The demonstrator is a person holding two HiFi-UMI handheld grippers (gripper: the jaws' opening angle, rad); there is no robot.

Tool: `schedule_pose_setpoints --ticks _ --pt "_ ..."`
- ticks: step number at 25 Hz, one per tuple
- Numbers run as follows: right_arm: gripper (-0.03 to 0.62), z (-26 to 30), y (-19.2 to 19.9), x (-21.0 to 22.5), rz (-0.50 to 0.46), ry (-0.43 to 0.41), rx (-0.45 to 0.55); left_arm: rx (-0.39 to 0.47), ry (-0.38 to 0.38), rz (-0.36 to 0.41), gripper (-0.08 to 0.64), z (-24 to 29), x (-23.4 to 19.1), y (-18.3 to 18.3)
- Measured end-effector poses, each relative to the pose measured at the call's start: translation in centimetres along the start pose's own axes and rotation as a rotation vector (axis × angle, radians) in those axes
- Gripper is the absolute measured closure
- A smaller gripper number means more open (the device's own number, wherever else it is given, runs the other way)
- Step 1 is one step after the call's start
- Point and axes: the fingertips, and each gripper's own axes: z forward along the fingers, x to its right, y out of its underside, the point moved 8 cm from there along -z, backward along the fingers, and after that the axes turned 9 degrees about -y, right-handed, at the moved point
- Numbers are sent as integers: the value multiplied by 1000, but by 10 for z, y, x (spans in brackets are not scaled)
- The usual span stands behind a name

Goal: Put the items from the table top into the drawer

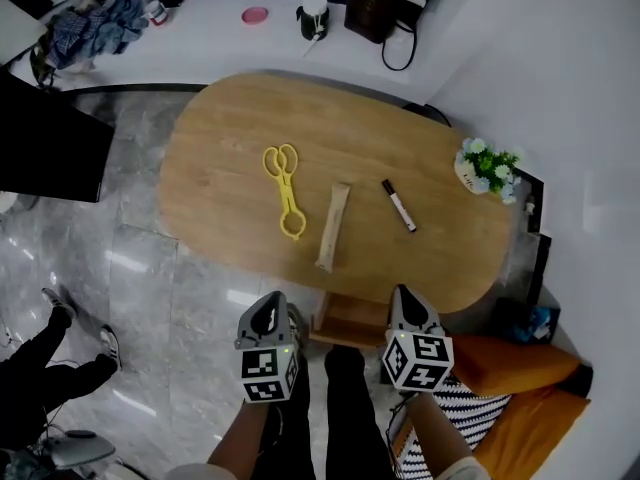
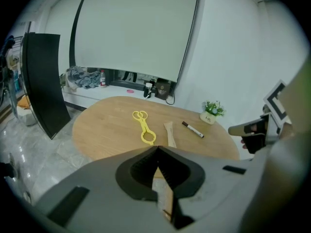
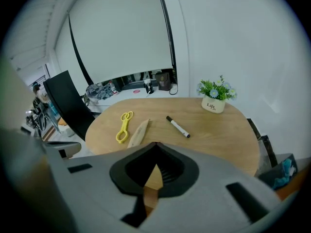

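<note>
Oval wooden bench [image 1: 230, 158] carries three loose items, all at twelve o'clock from both grippers, long axes roughly twelve-to-six. What may be the drawer [image 1: 350, 320] sits under its near edge. Left gripper [image 1: 271, 300], fingers closed and empty, is nearer the one yellow tongs [image 1: 285, 190]. One tan packet [image 1: 333, 226] lies midway. Right gripper [image 1: 403, 295], also closed on nothing, is nearer the one marker [image 1: 398, 205]
</note>
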Motion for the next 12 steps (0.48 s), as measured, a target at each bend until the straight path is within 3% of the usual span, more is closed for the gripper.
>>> schedule_pose_setpoints --ticks 8,12 --pt "597 41 -24 23 -21 -24 1 -13 3 -16 552 16 2 12" --pt "596 63 -39 33 -82 -34 -6 -26 -21 -42 552 28 -3 20"
